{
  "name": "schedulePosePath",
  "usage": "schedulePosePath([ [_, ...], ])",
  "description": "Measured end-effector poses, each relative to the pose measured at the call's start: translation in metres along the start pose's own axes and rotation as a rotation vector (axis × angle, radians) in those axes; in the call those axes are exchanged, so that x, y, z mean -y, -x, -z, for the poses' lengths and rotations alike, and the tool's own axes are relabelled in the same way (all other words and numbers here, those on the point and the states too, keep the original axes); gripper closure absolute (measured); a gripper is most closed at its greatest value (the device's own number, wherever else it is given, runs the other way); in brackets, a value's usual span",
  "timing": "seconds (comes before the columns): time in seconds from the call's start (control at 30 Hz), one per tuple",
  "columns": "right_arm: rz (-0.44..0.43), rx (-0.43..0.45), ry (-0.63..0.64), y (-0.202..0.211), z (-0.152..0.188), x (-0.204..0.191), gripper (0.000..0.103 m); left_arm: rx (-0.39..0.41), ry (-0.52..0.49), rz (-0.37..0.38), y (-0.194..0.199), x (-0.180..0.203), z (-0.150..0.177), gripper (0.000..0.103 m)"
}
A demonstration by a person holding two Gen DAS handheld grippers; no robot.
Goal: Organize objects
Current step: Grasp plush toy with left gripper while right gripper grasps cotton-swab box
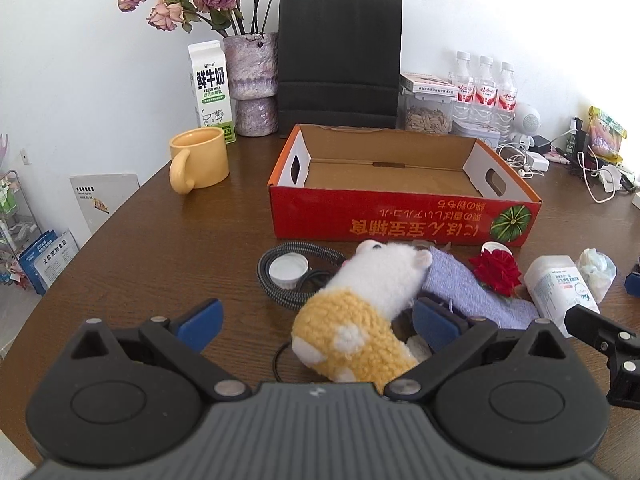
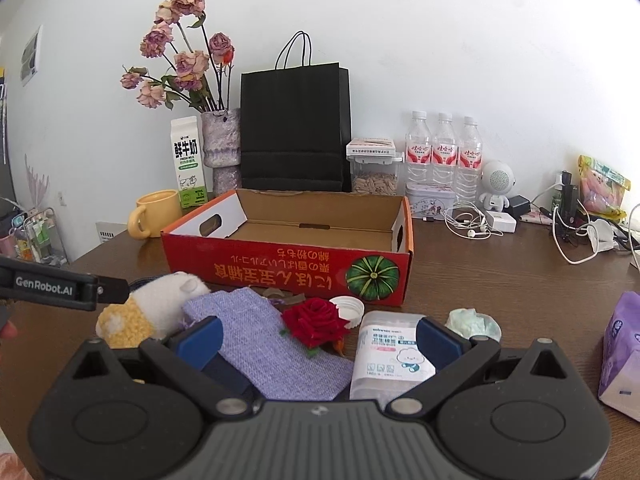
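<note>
While plush toy (image 1: 360,308) lay on table (image 1: 160,248) before empty red box (image 1: 400,216), we held left gripper (image 1: 316,320) spread wide around it, not gripping; right gripper (image 2: 318,340) gaped over purple pouch (image 2: 272,344), holding nothing.

A dark brown wooden table (image 1: 140,240) carries an open red cardboard box (image 1: 400,216), a yellow ceramic mug (image 1: 199,160), a white-and-yellow plush toy (image 1: 360,304), a lilac woven pouch (image 2: 276,348) and a coiled braided cable (image 1: 276,284).
</note>
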State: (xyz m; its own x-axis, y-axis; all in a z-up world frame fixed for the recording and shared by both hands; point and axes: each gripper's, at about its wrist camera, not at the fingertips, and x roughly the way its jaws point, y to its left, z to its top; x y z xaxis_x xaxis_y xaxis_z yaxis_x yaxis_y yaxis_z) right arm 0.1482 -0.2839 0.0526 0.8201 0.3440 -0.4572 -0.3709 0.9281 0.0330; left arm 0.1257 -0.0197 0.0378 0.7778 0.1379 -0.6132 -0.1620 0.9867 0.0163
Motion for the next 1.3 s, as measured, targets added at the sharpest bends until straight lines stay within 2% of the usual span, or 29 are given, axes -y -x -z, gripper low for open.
schedulePosePath([
  [0.17, -0.008, -0.021, 0.005, 0.003, 0.013, 0.001, 0.000, -0.035, 0.002, -0.013, -0.004, 0.001, 0.011, 0.000],
  [0.43, 0.020, -0.029, -0.012, -0.005, 0.017, 0.014, 0.000, -0.056, 0.001, -0.019, -0.014, 0.008, 0.011, 0.000],
  [1.17, 0.069, -0.081, 0.019, -0.065, 0.010, 0.045, 0.000, -0.115, 0.014, -0.054, -0.051, 0.018, 0.009, 0.000],
  [1.3, 0.070, -0.096, 0.027, -0.077, 0.008, 0.047, 0.000, -0.126, 0.016, -0.051, -0.056, 0.019, 0.009, 0.004],
])
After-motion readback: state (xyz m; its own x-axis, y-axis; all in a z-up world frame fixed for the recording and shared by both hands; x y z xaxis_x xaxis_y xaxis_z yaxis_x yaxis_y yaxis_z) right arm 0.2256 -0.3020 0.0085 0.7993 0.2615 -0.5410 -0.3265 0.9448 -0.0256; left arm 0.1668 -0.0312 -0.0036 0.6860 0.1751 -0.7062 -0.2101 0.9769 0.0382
